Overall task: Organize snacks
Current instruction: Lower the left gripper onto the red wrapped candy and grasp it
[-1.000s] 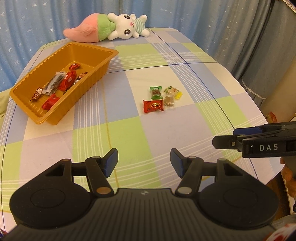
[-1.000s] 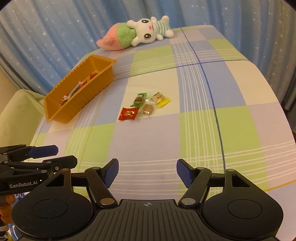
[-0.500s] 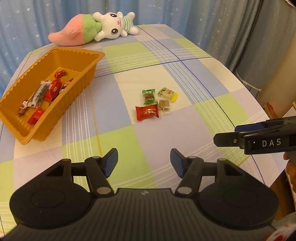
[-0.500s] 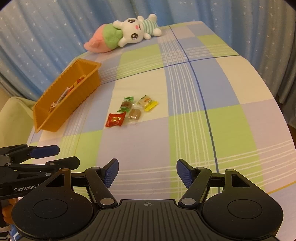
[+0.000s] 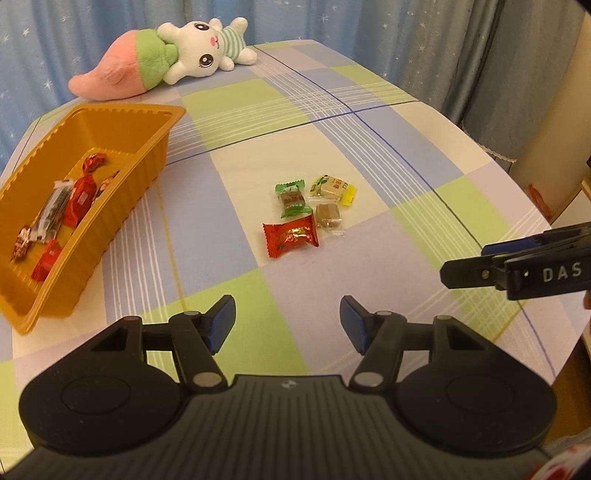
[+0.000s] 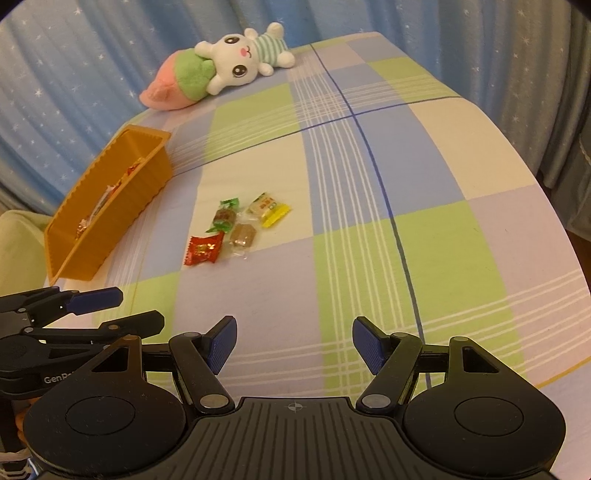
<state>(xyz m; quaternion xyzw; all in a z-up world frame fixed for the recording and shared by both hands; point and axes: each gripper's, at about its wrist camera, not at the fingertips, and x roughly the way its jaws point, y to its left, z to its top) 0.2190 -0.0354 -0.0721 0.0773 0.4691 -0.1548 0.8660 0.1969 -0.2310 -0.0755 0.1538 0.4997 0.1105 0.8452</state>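
Several wrapped snacks lie loose on the checked cloth: a red packet [image 5: 290,235] [image 6: 203,250], a green-wrapped candy [image 5: 291,198] [image 6: 224,215], a clear-wrapped brown candy [image 5: 328,216] [image 6: 243,236] and a yellow-ended one [image 5: 333,187] [image 6: 267,208]. An orange tray [image 5: 122,206] [image 6: 122,218] at the left holds several red and dark snacks. My left gripper [image 5: 287,322] hovers open just short of the loose snacks, nothing between its fingers. My right gripper [image 6: 294,343] is open and empty too, right of the left one; its fingers [image 5: 476,271] enter the left wrist view from the right.
A plush rabbit with a pink and green tail [image 5: 166,62] [image 6: 221,74] lies at the table's far edge. Blue starred curtains [image 5: 92,33] hang behind. The table drops off at the right and near edges. A pale green cushion [image 6: 18,243] sits beyond the left edge.
Both grippers have moved closer toward the loose snacks, the left one more; the snacks and tray look larger and nearer. Both stay equally open.
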